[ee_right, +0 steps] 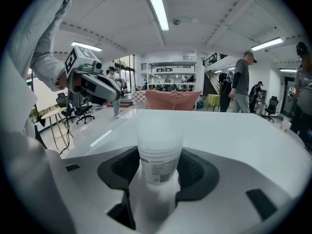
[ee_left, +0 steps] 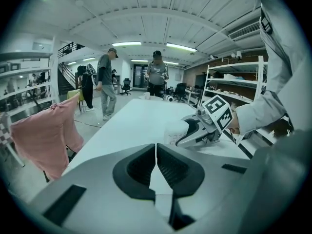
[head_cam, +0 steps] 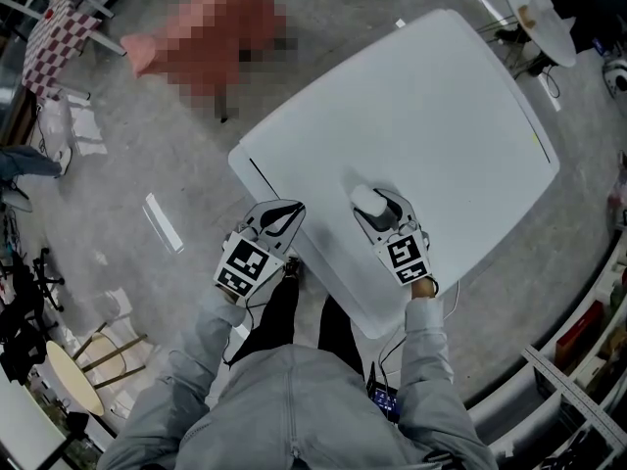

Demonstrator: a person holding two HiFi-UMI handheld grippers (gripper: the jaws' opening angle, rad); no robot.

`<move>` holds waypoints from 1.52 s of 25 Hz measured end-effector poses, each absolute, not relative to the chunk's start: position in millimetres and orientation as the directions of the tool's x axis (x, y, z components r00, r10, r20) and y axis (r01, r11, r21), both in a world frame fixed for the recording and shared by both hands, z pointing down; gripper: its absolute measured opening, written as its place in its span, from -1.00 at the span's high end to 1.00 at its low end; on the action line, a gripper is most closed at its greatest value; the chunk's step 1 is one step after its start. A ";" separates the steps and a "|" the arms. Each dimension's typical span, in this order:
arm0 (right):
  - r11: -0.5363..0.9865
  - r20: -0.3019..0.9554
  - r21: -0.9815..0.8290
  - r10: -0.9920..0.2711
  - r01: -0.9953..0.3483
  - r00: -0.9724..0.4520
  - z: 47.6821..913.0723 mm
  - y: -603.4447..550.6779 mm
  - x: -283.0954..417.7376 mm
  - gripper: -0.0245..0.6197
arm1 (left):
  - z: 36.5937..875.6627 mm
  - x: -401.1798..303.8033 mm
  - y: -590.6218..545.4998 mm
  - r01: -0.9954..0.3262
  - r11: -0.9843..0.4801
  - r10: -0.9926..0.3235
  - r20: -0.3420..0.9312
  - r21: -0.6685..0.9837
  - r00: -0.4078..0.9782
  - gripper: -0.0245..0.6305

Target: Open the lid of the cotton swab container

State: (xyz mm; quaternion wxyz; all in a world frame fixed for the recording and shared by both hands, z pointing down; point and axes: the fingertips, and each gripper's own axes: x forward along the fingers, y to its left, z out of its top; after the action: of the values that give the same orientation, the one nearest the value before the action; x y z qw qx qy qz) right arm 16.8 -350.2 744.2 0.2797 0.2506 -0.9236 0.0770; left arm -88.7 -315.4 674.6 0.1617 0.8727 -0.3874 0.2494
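The right gripper (head_cam: 377, 209) clamps the small translucent white plastic cotton swab container (ee_right: 158, 162) upright on the white table's (head_cam: 441, 96) near edge; its frosted lid (ee_right: 160, 133) seems still on. Left gripper (ee_left: 156, 160) hovers near left, jaws together, empty: opening remains

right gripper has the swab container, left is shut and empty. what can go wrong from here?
1. The left gripper has its jaws together with nothing between them. If it reaches in without opening, it could knock the cotton swab container rather than take the lid.
2. The right gripper clamps only the lower body of the container. Pulling the lid may twist or tilt it in the grip.
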 end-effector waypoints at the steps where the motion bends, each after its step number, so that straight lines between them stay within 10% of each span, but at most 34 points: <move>1: 0.860 0.554 -0.002 -0.424 -0.511 -0.716 742.1 -348.8 17.8 0.16 | 673.4 -88.6 -313.4 -0.754 -0.650 -0.594 0.560 0.089 0.578 0.84; 38: 0.663 0.400 0.054 -0.699 -0.746 -0.593 516.5 -246.9 108.1 0.16 | 501.7 -74.7 -265.5 -0.732 -0.675 -0.713 0.332 -0.086 0.618 0.84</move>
State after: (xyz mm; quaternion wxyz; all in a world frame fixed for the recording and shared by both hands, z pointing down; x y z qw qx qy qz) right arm 108.1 -246.9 516.5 0.1975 0.4058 -0.8903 0.0600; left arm -74.7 -265.5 501.7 0.0287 0.8990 -0.4018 0.1717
